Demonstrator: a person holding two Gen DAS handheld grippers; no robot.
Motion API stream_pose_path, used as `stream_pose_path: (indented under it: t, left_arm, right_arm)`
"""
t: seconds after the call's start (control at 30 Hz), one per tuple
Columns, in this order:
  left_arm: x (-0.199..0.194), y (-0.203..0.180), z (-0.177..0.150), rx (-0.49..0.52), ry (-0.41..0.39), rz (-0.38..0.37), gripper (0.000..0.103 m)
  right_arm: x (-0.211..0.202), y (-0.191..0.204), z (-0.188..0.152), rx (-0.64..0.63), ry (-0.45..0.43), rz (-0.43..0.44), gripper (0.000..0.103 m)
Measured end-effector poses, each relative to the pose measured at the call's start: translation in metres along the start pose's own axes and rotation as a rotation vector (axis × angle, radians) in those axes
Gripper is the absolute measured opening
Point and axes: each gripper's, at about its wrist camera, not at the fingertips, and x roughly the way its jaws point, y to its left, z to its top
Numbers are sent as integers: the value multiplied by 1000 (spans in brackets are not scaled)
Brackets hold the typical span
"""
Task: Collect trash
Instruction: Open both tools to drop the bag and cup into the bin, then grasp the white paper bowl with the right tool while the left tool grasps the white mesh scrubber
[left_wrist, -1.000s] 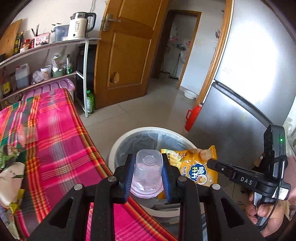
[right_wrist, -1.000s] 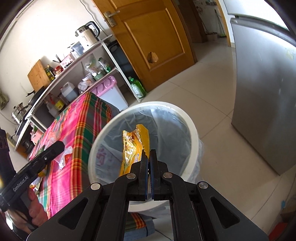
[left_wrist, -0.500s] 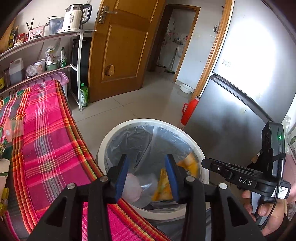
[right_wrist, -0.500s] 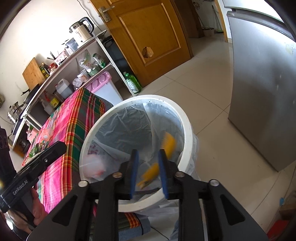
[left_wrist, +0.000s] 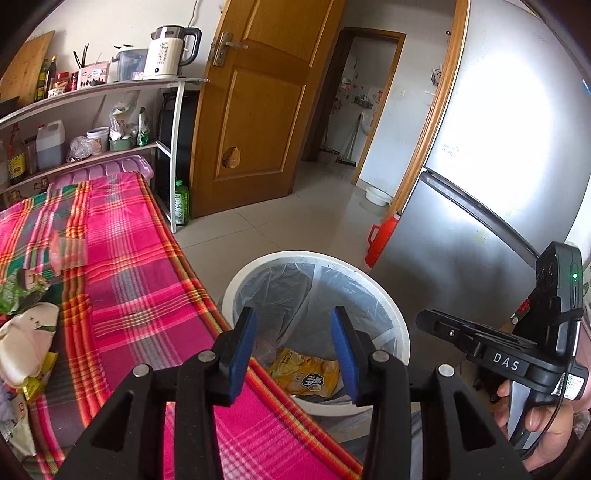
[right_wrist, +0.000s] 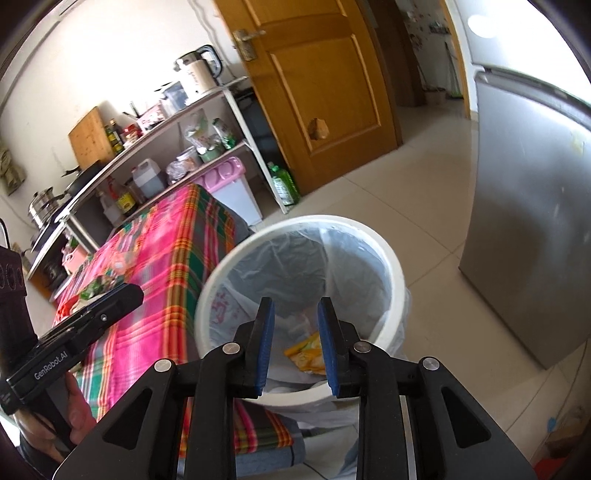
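Presently, we list by view.

Left wrist view: left gripper (left_wrist: 293, 349), fingers apart, nothing between them, poised over the near rim of the white bin (left_wrist: 397, 328). The bin is lined with a clear bag and stands on the floor just right of the worktop (left_wrist: 140, 280), which wears a pink plaid cloth. In the bin lies a yellow snack packet (left_wrist: 306, 376); something clear lies beside it, which we cannot identify. On the worktop's left side trash remains: a clear plastic cup (left_wrist: 68, 251) on its side, a green wrapper (left_wrist: 20, 290) nearer, a cream-coloured pouch (left_wrist: 24, 341) nearer still, and small scraps at the near left edge. The right gripper's body appears at far right, held in a hand.

Right wrist view: right gripper (right_wrist: 295, 345), fingers apart and empty, above the bin (right_wrist: 391, 258). The yellow snack packet (right_wrist: 306, 350) shows between them, down inside. The left gripper's body crosses the near left.

Handling, in our judgement: the cup is light, thin and easily crushed; take it across the rim with gentle closure. The wrappers are limp and slippery; pinch a raised fold or edge.
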Motion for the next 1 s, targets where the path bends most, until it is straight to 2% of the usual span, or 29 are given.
stream_pose_path:
  t: [0.3, 0.5, 0.63, 1.0]
  left_arm:
    - [-46, 23, -13, -19, -52, 83, 43]
    - [-80, 44, -24, -38, -94, 160, 43]
    - [-102, 60, -34, -62, -120, 204, 43]
    - [-135, 96, -59, -123, -138, 295, 46]
  right_arm:
    - [-4, 46, -10, -80, 28, 76, 26]
    - [-3, 81, -18, -145, 37, 123, 34]
    - [-5, 100, -24, -191, 36, 144, 45]
    - [0, 142, -38, -276, 61, 193, 45]
